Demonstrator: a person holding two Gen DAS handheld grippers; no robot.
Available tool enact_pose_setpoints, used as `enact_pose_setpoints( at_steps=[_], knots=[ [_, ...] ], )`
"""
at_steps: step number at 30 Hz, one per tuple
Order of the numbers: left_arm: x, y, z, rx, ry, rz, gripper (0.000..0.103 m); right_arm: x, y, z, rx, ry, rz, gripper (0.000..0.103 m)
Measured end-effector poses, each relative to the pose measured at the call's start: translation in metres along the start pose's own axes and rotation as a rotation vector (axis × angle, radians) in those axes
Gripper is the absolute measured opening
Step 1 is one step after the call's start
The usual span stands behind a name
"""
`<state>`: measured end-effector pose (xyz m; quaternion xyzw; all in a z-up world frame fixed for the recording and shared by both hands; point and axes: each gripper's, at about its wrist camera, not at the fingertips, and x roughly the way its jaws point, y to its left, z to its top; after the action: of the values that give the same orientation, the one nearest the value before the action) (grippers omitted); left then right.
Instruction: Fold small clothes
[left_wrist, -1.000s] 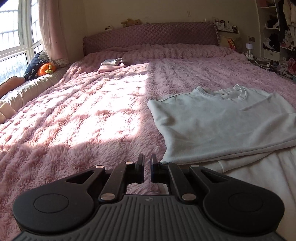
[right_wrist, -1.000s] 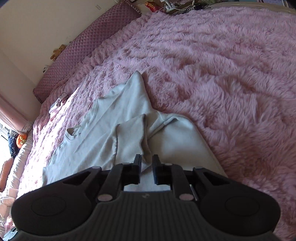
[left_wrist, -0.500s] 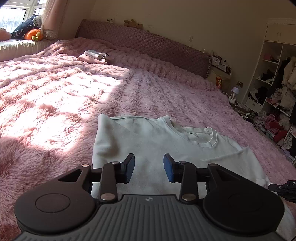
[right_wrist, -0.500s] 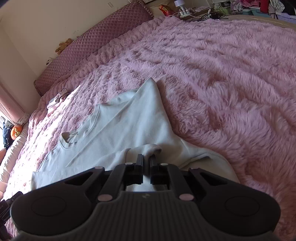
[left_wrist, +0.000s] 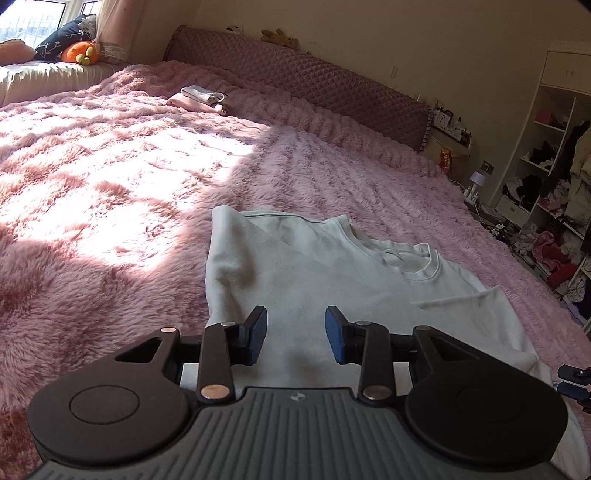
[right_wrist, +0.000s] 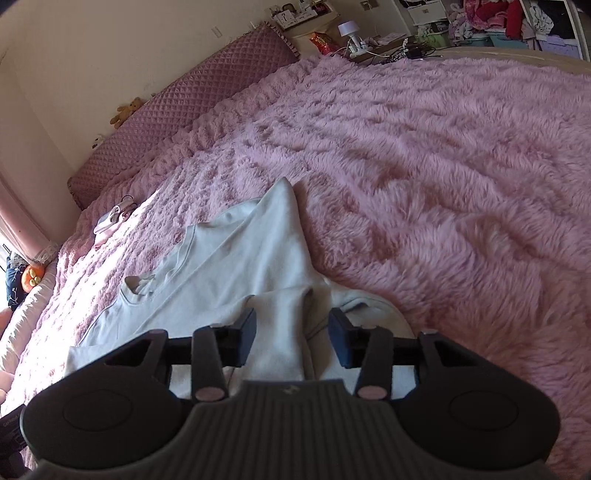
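Presently we find the pale mint cotton sweatshirt (left_wrist: 314, 273) lying flat on the fluffy pink bed (left_wrist: 110, 192). The left tool (left_wrist: 295, 334) stands apart, empty; the right tool (right_wrist: 291, 334) is opening over a folded sleeve, nothing gripped. We advise pinching only the sleeve layer and keeping edges aligned.

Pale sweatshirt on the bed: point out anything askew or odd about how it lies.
The sweatshirt lies askew on the pink blanket. One sleeve is folded across the body and bunched, its edge crooked, and the collar is rumpled. No damage shows.
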<state>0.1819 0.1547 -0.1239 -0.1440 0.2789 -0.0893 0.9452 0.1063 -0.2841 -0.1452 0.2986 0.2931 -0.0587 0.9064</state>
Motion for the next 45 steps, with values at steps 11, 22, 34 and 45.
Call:
enact_pose_setpoints(
  at_steps=[11,22,34,45],
  knots=[
    [0.005,0.020,-0.022,-0.043,0.104,0.084,0.039,-0.005,0.004,-0.027,-0.037,0.140,-0.016,0.003],
    [-0.081,-0.003,-0.014,-0.110,0.113,0.022,0.052,-0.105,0.017,-0.016,-0.119,0.079,0.047,0.017],
    [-0.203,-0.009,-0.055,-0.076,0.170,-0.097,0.077,-0.225,-0.024,-0.034,-0.351,0.089,0.184,0.070],
    [-0.222,0.033,-0.105,-0.212,0.283,-0.018,0.077,-0.243,-0.088,-0.070,-0.391,0.280,0.150,0.067]
  ],
)
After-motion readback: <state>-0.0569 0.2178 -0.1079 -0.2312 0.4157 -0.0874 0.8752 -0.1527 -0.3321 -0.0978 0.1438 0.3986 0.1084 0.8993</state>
